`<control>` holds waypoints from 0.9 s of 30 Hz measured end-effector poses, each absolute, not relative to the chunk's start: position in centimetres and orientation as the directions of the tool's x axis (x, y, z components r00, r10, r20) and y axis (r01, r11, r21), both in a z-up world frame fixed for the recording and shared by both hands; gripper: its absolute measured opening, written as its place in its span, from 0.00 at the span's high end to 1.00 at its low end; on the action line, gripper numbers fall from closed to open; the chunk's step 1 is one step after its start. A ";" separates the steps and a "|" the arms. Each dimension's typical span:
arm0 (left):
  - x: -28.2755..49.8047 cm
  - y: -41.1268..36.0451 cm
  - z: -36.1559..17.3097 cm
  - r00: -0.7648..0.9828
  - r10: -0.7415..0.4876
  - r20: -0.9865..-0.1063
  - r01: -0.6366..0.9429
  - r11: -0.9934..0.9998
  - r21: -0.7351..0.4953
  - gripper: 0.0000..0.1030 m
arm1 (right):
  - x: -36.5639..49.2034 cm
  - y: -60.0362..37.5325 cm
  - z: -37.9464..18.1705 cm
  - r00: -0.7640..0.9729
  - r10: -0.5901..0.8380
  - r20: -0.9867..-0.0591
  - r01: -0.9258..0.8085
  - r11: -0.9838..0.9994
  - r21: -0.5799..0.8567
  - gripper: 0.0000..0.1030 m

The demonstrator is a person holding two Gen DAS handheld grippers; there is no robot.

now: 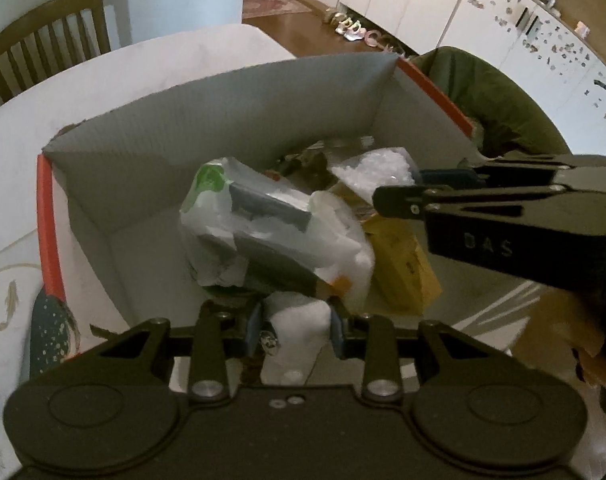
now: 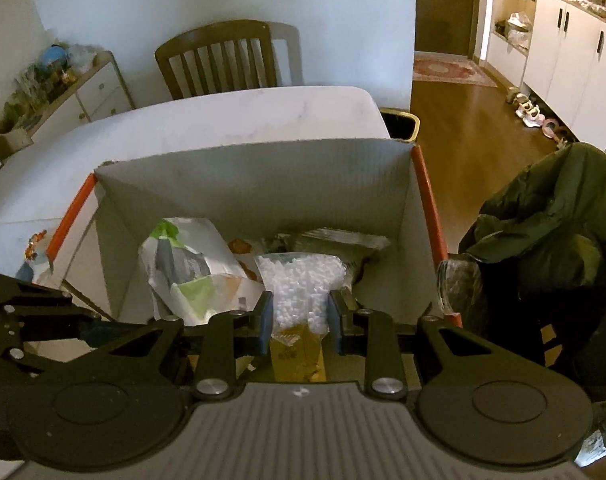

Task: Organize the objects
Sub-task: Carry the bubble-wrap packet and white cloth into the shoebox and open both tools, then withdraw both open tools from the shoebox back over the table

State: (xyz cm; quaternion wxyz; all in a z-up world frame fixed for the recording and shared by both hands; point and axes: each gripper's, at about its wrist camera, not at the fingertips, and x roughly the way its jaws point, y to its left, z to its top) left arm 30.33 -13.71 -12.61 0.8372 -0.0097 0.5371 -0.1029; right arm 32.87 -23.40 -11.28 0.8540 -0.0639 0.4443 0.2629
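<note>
An open cardboard box (image 1: pixel 223 120) (image 2: pixel 263 184) with orange edges stands on the table and holds several packages. My left gripper (image 1: pixel 297 330) is at its near wall, shut on a white plastic wrap (image 1: pixel 299 320) that runs up into a white and green package (image 1: pixel 263 236) (image 2: pixel 195 268) with a grey carton inside. My right gripper (image 2: pixel 299 320) (image 1: pixel 399 188) reaches over the box from the right, shut on a clear bag of white foam pellets (image 2: pixel 299 276) (image 1: pixel 375 168). A yellow box (image 1: pixel 403 272) (image 2: pixel 299 354) lies below them. My left gripper (image 2: pixel 91 326) shows at the lower left of the right wrist view.
The box sits on a white table (image 2: pixel 223 120) with a wooden chair (image 2: pixel 223 60) behind it. A dark green jacket (image 2: pixel 543 232) (image 1: pixel 483 92) is draped close to the box's right side. A bin (image 2: pixel 401 124) stands past the table corner, white cabinets (image 2: pixel 575 64) beyond.
</note>
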 end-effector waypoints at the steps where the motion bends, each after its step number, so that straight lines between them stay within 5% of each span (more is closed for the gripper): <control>1: 30.5 -13.8 -12.8 0.399 -0.183 -0.899 0.160 0.979 -0.128 0.69 | 32.9 -23.5 -11.3 0.464 0.392 -0.794 -0.504 0.854 0.128 0.74; 12: 31.3 -13.2 -14.3 0.349 -0.187 -0.918 0.127 0.980 -0.151 0.71 | 32.3 -24.1 -10.6 0.455 0.417 -0.787 -0.526 0.839 0.141 0.73; 17: 31.1 -13.3 -14.3 0.356 -0.193 -0.914 0.129 0.979 -0.157 0.64 | 32.0 -25.0 -9.9 0.451 0.440 -0.777 -0.527 0.833 0.166 0.72; 22: 30.6 -13.5 -13.9 0.380 -0.188 -0.906 0.138 0.980 -0.145 0.47 | 31.6 -25.4 -9.6 0.449 0.449 -0.773 -0.529 0.830 0.175 0.69; 27: 29.9 -13.2 -13.1 0.407 -0.197 -0.892 0.131 0.979 -0.156 0.40 | 31.0 -25.9 -9.1 0.463 0.464 -0.756 -0.528 0.829 0.185 0.51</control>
